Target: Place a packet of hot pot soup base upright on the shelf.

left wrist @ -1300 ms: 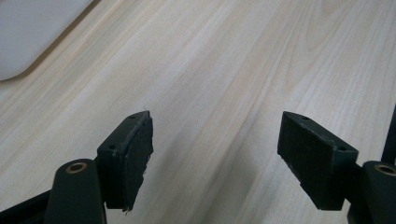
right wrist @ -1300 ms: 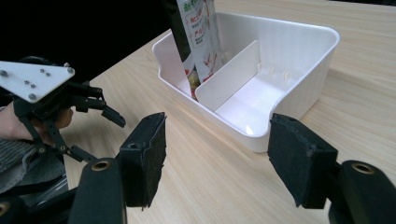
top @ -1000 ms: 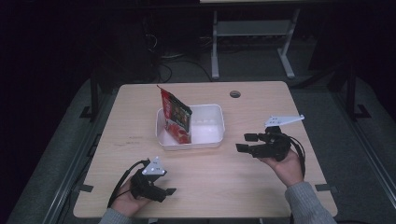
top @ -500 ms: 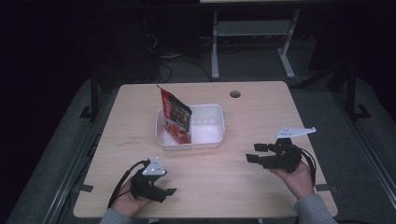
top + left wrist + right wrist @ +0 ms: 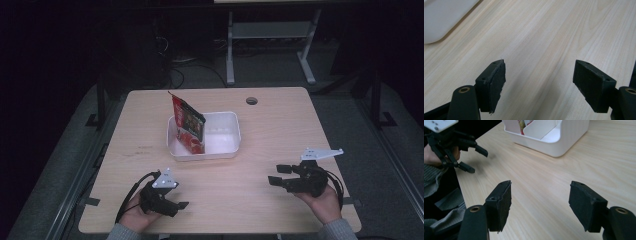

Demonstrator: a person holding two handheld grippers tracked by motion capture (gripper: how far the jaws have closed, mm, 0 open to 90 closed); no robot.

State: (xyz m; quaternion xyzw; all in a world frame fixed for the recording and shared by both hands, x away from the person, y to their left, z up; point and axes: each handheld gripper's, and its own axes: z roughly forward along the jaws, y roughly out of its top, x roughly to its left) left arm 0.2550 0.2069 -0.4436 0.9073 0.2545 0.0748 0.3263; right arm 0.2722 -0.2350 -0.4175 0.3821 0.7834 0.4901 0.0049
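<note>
Both of your grippers sit low on the counter, jaws apart and empty, with the bin between and beyond them.

Your left gripper (image 5: 179, 201) rests near the counter's (image 5: 280, 135) front edge, below and a little left of the white bin (image 5: 220, 145), well apart from it; its jaws stand wide open over bare wood, and a corner of the bin shows at the top left of the left gripper view. The red snack bag (image 5: 189, 125) stands upright but leaning in the bin's left compartment. Your right gripper (image 5: 279, 175) lies to the right of the bin and nearer the front edge, jaws spread and pointing left toward the left gripper, holding nothing.
</note>
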